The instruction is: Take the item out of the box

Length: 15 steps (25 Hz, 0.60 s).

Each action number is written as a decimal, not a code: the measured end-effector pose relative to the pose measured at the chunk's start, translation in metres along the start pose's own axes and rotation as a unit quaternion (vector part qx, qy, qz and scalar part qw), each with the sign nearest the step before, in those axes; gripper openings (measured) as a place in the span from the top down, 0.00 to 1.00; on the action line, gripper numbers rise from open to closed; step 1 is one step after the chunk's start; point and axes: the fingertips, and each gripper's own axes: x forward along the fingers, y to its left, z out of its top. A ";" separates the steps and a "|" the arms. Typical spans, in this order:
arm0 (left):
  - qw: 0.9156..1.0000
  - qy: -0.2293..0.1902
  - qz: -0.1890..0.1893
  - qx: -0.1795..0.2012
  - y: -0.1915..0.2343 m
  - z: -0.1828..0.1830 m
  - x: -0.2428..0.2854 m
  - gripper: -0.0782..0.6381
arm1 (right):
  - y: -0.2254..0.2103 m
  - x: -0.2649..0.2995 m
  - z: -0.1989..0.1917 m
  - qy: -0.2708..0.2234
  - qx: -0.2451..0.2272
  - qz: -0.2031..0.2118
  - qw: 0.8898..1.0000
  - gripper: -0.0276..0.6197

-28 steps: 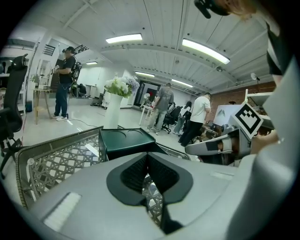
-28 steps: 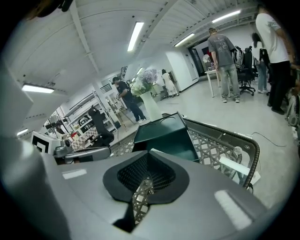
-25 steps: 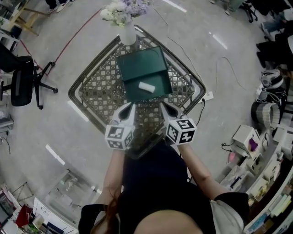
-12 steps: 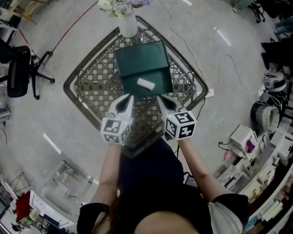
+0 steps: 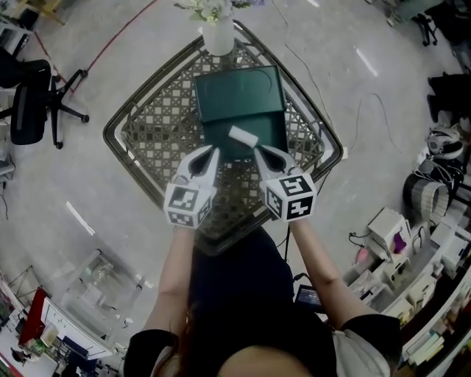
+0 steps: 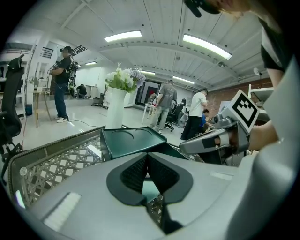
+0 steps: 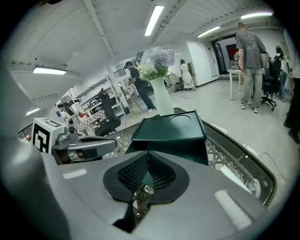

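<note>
Item (image 5: 242, 137): small white oblong block, lying slantwise inside the open green box (image 5: 239, 103), in the half nearer the person. Nothing grips it. Neither gripper view shows it.

Box: sits on a lattice-top table (image 5: 154, 136) with a metal rim, near the middle and toward the far corner. Its lid (image 6: 133, 139) is raised open on the far side, with 2 round recesses in its inner face.

Left gripper (image 5: 213, 152): jaws clenched together, nothing between the pads. The tip is at the near-left edge of the box, above the lattice.

Right gripper (image 5: 258, 151): jaws likewise closed tight and empty. The tip is at the near-right edge of the box, just beside the item; whether it touches the item cannot be judged.

Both tips point toward the box and lean in toward each other, with the item between and just beyond them. Each gripper view shows the other gripper off to the side, apart from it.

Surroundings:
- White vase (image 5: 218, 37) holding pale flowers (image 5: 213, 9) stands on the far corner of the table, just beyond the box.
- Black office chair (image 5: 33, 110) is on the grey floor to the left, well apart from the table.
- Red cable (image 5: 110, 37) runs across the floor near the chair.
- Shelves with clutter (image 5: 412, 250) line the right side.
- Several people (image 6: 197, 112) stand in the background of the gripper views.
</note>
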 end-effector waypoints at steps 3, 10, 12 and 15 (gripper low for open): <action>1.000 0.002 0.002 0.003 0.006 0.000 0.003 0.88 | 0.003 0.010 0.004 0.014 -0.029 0.003 0.999 0.95; 1.000 0.005 -0.002 0.003 0.012 -0.003 0.017 0.88 | 0.003 0.033 0.005 0.049 -0.057 0.022 0.997 0.91; 1.000 0.005 0.000 0.006 0.014 -0.003 0.021 0.88 | 0.001 0.038 0.004 0.056 -0.062 0.022 0.996 0.90; 1.000 0.002 0.002 0.006 0.018 -0.003 0.026 0.88 | 0.000 0.045 0.001 0.073 -0.071 0.029 0.994 0.88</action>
